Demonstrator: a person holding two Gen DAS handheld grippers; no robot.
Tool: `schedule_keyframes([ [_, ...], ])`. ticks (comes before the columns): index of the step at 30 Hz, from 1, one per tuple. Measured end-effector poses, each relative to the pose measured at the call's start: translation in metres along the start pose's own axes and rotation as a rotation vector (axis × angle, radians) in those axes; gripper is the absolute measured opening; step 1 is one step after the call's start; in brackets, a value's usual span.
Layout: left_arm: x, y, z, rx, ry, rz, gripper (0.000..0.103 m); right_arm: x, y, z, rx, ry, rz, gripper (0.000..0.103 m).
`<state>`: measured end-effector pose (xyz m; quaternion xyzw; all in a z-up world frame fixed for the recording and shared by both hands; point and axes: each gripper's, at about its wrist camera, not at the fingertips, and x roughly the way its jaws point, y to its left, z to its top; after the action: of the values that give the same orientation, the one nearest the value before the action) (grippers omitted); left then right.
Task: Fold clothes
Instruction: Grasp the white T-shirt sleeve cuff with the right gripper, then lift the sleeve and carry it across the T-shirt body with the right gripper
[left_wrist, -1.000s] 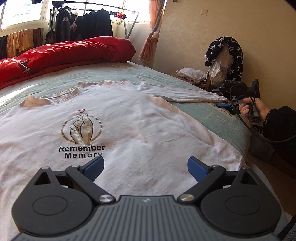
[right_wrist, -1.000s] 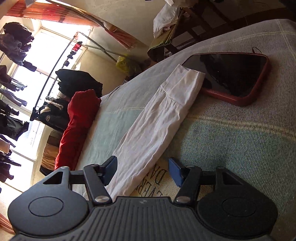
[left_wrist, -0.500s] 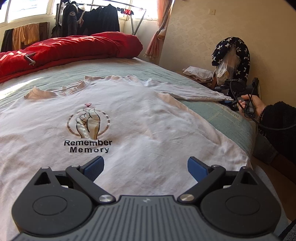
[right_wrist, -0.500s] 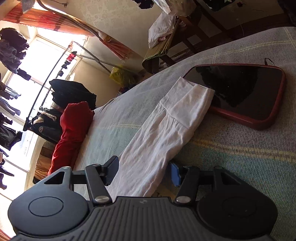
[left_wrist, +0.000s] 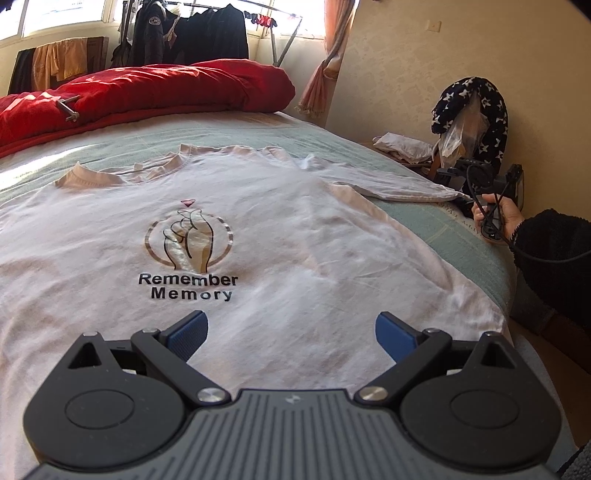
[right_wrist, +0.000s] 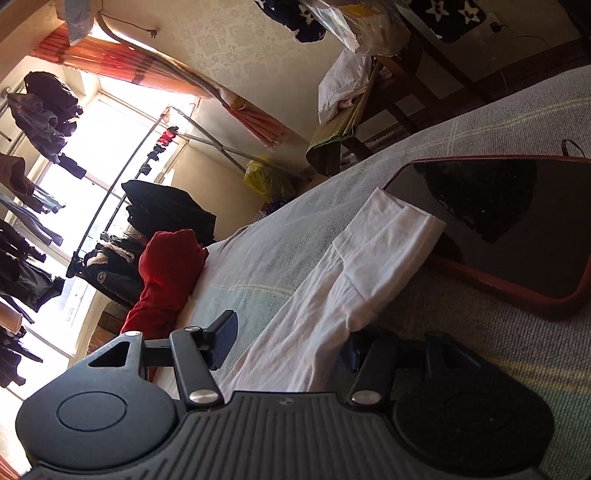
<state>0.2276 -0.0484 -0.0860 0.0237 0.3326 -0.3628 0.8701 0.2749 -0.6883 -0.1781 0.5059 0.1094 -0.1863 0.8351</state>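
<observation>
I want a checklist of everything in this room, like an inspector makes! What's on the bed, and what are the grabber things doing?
Surface: bed with a pale green cover.
Job's things: white long-sleeved shirt lying flat, print up; its sleeve stretches out sideways.
Clutter: phone in a red case by the cuff; red quilt.
Grippers: left gripper open over the hem; right gripper closing around the sleeve.
Cables: black cable at the person's hand.
Surroundings: clothes rack, curtain, window.
</observation>
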Motion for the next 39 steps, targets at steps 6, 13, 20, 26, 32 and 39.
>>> schedule_keyframes([
  [6,-0.004,0.002,0.001,-0.005,-0.008,0.002,0.097,0.003,0.000,0.002,-0.026,0.029,-0.114,0.009],
  [13,-0.012,0.003,0.004,-0.015,-0.030,0.006,0.097,-0.001,0.047,-0.003,-0.216,0.085,-0.148,0.008],
  [20,-0.024,0.003,0.008,-0.013,-0.052,0.005,0.097,-0.006,0.121,-0.018,-0.403,0.131,-0.102,0.008],
  [26,-0.033,0.003,0.009,0.000,-0.061,-0.012,0.097,-0.013,0.195,-0.045,-0.571,0.181,-0.064,0.008],
  [32,-0.047,0.003,0.011,0.012,-0.091,-0.007,0.097,-0.021,0.251,-0.076,-0.729,0.220,-0.052,0.008],
  [39,-0.055,0.008,0.008,0.003,-0.090,-0.007,0.097,-0.028,0.297,-0.108,-0.833,0.245,-0.033,0.008],
])
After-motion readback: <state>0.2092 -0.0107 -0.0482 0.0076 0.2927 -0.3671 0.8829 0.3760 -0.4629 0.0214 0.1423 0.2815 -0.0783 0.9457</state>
